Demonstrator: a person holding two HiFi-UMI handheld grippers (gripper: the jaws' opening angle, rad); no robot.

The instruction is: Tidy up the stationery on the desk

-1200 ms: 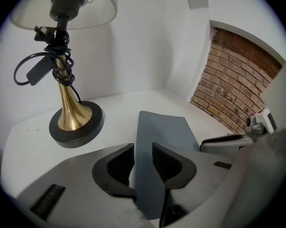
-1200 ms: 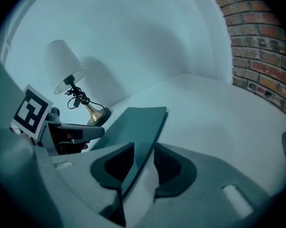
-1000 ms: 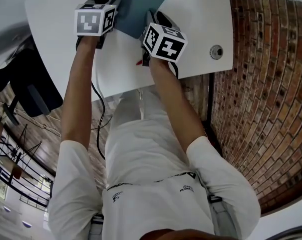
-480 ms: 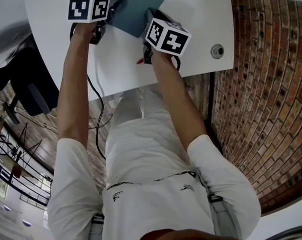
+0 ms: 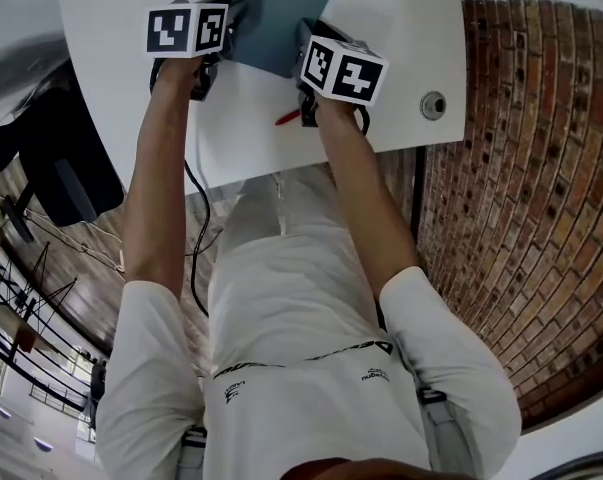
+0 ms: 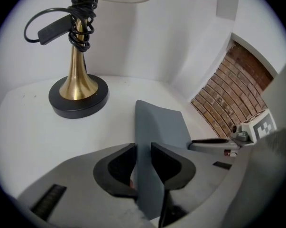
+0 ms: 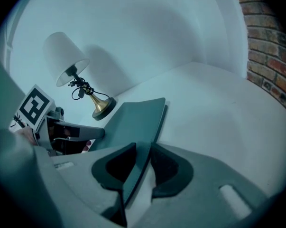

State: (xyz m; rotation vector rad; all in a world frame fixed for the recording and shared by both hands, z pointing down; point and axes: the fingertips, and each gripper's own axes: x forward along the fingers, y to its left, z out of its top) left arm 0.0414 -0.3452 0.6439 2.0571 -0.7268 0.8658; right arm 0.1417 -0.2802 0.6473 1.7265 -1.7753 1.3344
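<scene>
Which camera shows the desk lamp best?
The right gripper view: the whole lamp shows, shade to base, though small. The left gripper view shows its brass stem and black base close up, the shade cut off. The head view hardly shows it.

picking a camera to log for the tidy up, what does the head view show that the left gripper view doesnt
Head view only: the red pen on the desk beside the right gripper, a round grommet in the desktop, the person's arms and white shirt. Left gripper view only: the lamp with brass stem and coiled cord, and the left gripper up close, its jaws, which have just been closing, on the notebook edge. Both: the notebook, desk, right gripper and brickwork.
</scene>
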